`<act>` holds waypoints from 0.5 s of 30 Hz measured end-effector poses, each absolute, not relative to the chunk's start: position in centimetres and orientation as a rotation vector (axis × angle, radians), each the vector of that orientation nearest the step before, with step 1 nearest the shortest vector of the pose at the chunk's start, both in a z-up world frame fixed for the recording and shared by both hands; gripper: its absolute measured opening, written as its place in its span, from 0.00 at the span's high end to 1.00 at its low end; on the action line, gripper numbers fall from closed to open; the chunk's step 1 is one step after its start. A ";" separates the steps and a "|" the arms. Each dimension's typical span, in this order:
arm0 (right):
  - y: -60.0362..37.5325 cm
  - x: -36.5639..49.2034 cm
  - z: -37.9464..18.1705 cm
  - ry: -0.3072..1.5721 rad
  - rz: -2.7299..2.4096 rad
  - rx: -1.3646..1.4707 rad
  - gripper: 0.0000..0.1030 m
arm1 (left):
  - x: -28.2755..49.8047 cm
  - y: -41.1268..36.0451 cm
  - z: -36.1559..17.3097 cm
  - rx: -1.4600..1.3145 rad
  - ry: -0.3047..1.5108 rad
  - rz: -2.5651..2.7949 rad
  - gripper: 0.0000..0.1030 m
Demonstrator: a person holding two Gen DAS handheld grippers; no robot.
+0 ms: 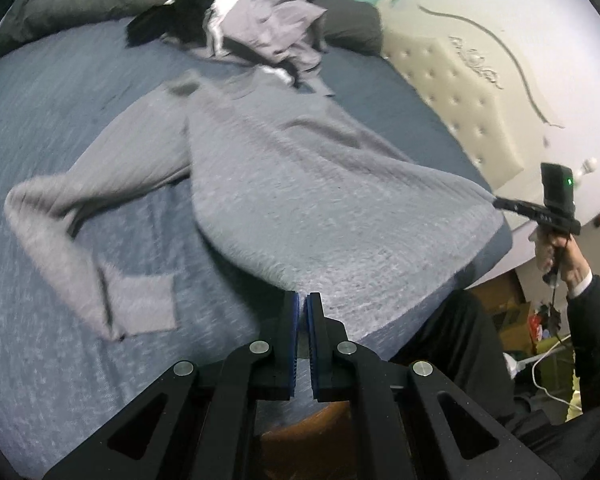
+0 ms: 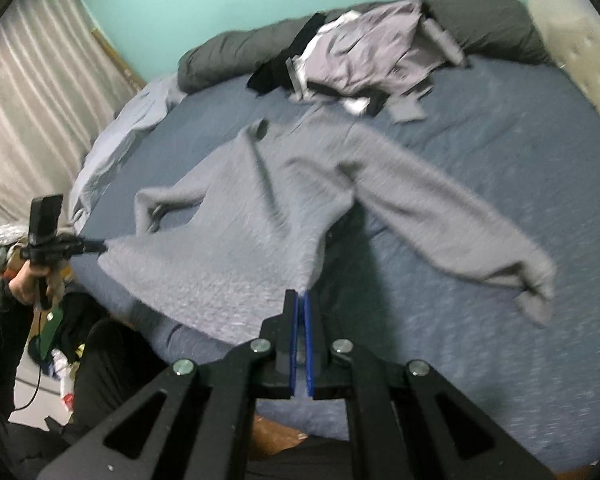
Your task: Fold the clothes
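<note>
Both grippers pinched shut on grey sweater hem corners: left gripper, right gripper. Sweater lay spread on bed, hem lifted, sleeves out. No fold visible; unfolded pile waited behind.

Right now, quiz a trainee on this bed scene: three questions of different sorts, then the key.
1. True or false: the left tool and the right tool are both shut on the hem of the grey sweater.
2. Which lies at the far side of the bed, beyond the sweater? A) a laundry basket B) a pile of clothes C) a suitcase
3. Fill in: the sweater's neck end rests on the bed, while its hem end is held ____ the bed.

Key: 1 true; 2 B; 3 above
</note>
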State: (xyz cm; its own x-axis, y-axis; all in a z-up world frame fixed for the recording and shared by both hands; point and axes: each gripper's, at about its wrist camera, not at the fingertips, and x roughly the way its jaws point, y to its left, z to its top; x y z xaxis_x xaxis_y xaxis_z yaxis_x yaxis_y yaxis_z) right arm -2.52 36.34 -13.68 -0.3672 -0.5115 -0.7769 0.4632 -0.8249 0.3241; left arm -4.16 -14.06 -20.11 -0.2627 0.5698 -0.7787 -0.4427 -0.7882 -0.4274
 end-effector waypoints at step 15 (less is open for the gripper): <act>37.7 -5.1 -25.1 -0.092 -2.164 1.593 0.92 | -5.6 -9.3 -25.5 -1.481 -0.125 2.023 0.96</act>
State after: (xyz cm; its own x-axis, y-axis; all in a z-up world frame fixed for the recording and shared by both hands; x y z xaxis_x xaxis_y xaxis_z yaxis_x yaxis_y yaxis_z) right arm -5.13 37.70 -25.10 -0.2323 -0.3910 -0.8906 0.3137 -0.8968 0.3119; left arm -5.64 -9.26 -25.45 -0.1780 0.5288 -0.8299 -0.4224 -0.8027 -0.4210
